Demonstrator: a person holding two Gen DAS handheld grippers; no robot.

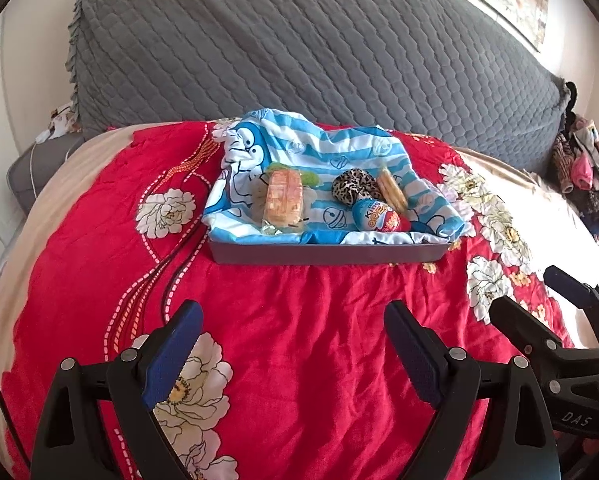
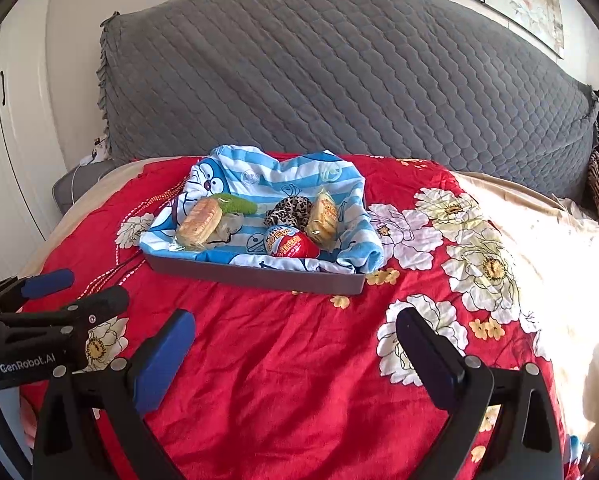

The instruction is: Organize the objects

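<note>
Hovering tilted downward over the red bedspread [image 1: 299, 320], both hand-held grippers [image 1: 295, 344] [image 2: 295, 348] gape wide, empty.

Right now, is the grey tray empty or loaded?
Loaded. The grey tray is lined with a blue striped cloth holding two wrapped cakes, a chocolate egg and a leopard scrunchie.

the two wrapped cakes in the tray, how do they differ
The left cake looks bigger and lies tilted beside a green thing; the right cake looks slimmer and stands on edge next to the leopard scrunchie. The left cake shows a browned top, the right cake pale yellow layers. Both are in clear wrappers on the blue cloth lining the tray.
</note>
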